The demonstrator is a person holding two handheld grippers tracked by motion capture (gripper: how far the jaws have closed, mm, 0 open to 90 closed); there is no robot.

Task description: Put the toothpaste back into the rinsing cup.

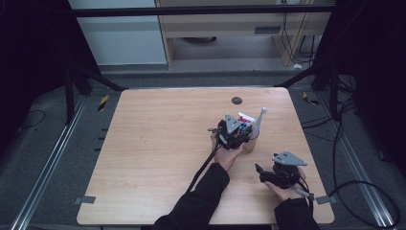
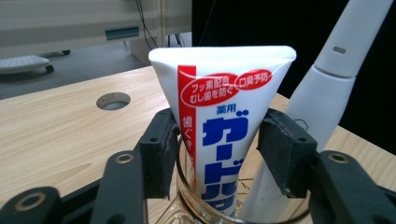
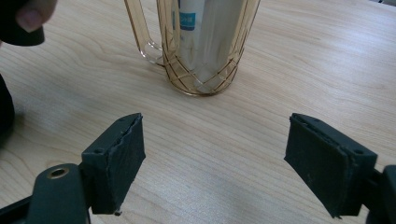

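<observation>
A white toothpaste tube (image 2: 219, 116) with red and blue print stands upright in an amber glass mug (image 3: 205, 60), crimped end up. A white toothbrush handle (image 2: 327, 93) leans in the same mug. My left gripper (image 2: 217, 154) straddles the tube just above the mug's rim (image 2: 187, 196), its pads close beside the tube with a thin gap on each side. In the high view the left gripper (image 1: 246, 129) sits over the mug (image 1: 250, 143) right of the table's centre. My right gripper (image 3: 215, 158) stands wide open over bare wood, a short way in front of the mug; in the high view the right gripper (image 1: 261, 172) is near the front right.
The wooden table (image 1: 158, 158) has a round cable hole (image 1: 237, 100) behind the mug. The mug's handle (image 3: 140, 32) faces the left hand, whose thumb (image 3: 32, 16) shows beside it. A cable (image 1: 203, 167) trails from the left gripper toward the front edge.
</observation>
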